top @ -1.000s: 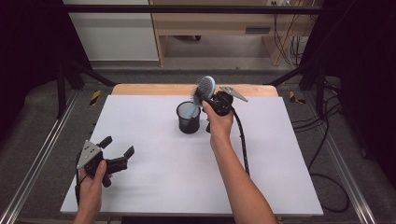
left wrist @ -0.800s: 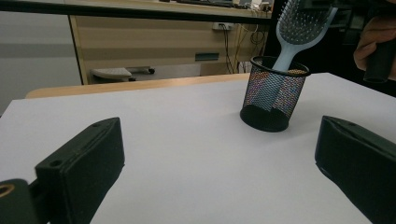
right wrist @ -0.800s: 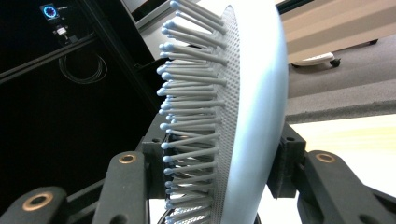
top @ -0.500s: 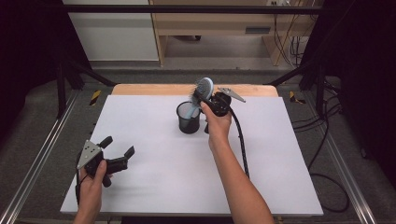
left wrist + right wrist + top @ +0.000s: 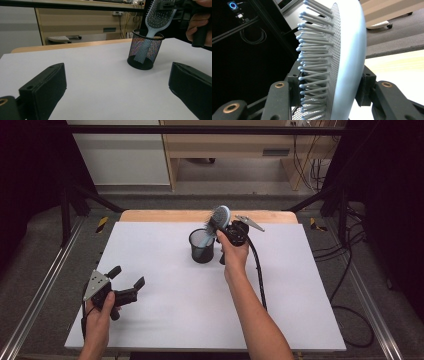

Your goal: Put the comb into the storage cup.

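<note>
Pale-blue plastic paddle hairbrush [image 5: 218,219] stands tilted, handle down inside a black wire-mesh cylindrical cup [image 5: 202,246] at the far middle of the white counter [image 5: 165,285]. Right gripper [image 5: 225,226] is clamped across the brush head, one jaw on the bristle face, one on the smooth back; right gripper view shows the bristles [image 5: 312,60] pressed between the pads. Brush head rises above the cup rim, leaning toward the right gripper just beside the cup. Left gripper [image 5: 127,282] sits low at the near left corner, well apart from the cup, jaws wide apart, holding nothing. Judged step: seating the brush in the cup. Do it well by keeping the handle inside the mesh wall, lowering until it bottoms, then parting the jaws without dragging bristles sideways; the light cup could tip.
</note>
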`<act>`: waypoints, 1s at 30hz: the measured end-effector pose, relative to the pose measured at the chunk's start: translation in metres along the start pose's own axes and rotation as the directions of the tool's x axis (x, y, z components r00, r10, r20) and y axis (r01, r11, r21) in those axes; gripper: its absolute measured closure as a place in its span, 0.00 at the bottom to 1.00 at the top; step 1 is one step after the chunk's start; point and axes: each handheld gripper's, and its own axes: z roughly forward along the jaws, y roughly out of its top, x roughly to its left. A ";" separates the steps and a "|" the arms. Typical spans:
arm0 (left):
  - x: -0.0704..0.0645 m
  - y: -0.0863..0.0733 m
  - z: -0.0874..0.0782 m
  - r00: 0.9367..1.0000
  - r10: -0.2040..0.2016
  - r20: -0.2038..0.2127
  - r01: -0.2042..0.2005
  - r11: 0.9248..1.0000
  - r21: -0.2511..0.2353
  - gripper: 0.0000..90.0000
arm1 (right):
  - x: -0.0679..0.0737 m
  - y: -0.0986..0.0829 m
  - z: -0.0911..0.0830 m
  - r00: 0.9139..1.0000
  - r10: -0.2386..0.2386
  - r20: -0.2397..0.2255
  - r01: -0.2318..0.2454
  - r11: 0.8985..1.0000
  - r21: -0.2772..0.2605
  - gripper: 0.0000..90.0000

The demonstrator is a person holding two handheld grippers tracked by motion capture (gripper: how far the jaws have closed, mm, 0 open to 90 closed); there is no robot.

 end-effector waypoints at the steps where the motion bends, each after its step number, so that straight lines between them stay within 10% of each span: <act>1: 0.000 0.000 0.000 1.000 0.001 0.000 -0.001 1.000 0.000 0.02 | 0.000 0.000 0.000 1.000 -0.002 -0.001 0.002 1.000 0.001 0.57; 30: 0.001 0.000 0.000 1.000 -0.001 0.000 0.001 1.000 0.001 0.02 | -0.010 0.004 -0.002 1.000 0.011 -0.010 -0.011 0.999 0.041 0.54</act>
